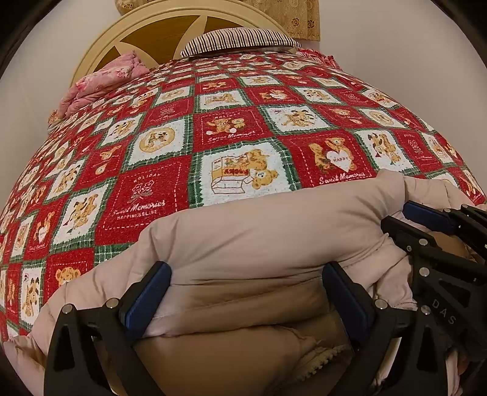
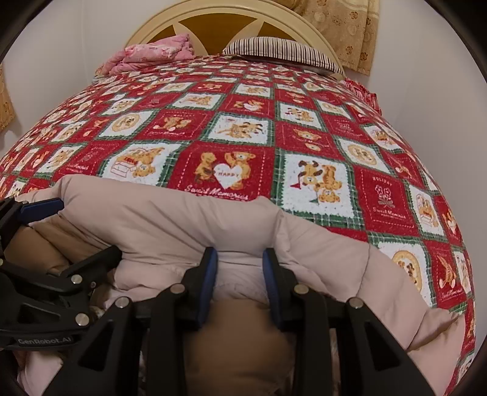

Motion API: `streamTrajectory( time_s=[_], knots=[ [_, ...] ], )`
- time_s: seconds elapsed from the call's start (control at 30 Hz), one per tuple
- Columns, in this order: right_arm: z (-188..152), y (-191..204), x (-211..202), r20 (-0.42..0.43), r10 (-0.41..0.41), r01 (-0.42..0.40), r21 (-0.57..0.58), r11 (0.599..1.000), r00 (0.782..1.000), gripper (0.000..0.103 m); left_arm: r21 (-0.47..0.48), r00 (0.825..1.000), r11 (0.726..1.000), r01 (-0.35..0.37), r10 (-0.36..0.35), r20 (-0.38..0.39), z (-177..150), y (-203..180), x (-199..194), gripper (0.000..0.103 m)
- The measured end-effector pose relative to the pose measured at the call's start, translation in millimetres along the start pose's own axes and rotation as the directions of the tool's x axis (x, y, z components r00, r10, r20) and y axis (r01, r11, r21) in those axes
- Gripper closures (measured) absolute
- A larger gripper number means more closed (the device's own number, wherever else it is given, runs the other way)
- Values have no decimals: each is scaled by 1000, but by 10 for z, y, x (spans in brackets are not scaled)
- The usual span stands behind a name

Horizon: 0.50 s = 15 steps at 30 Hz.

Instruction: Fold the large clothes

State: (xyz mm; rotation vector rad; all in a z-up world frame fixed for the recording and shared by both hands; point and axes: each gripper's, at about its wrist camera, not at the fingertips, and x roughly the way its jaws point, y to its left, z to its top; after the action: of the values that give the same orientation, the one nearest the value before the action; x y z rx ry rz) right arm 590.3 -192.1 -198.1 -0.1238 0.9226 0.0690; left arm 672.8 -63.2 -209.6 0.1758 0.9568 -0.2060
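A puffy pale pink jacket [image 1: 258,231] with a tan lining [image 1: 243,344] lies bunched at the near edge of the bed. My left gripper [image 1: 246,298] holds a thick fold of it, blue pads pressing in from both sides with the jaws wide apart. My right gripper [image 2: 240,280] is shut on a narrower pinch of the jacket [image 2: 182,219] edge, further right along the same fold. Each wrist view shows the other gripper close by: the right gripper [image 1: 408,220] at the right, the left gripper [image 2: 76,228] at the left.
A red patchwork quilt [image 1: 243,131] with bear prints covers the bed beyond the jacket. At its head sit a striped pillow [image 1: 240,39], a folded pink blanket [image 1: 103,79] and a round cream headboard [image 1: 146,30]. A gold curtain [image 2: 350,27] hangs behind.
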Motion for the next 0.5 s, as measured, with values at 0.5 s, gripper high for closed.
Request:
streamTrajectory(
  time_s=[0.5],
  knots=[
    [-201,-509,-878,34,104,-106,74,992,994,28,67,982,996,61,-72,172,-228,213,-1440,1]
  ],
)
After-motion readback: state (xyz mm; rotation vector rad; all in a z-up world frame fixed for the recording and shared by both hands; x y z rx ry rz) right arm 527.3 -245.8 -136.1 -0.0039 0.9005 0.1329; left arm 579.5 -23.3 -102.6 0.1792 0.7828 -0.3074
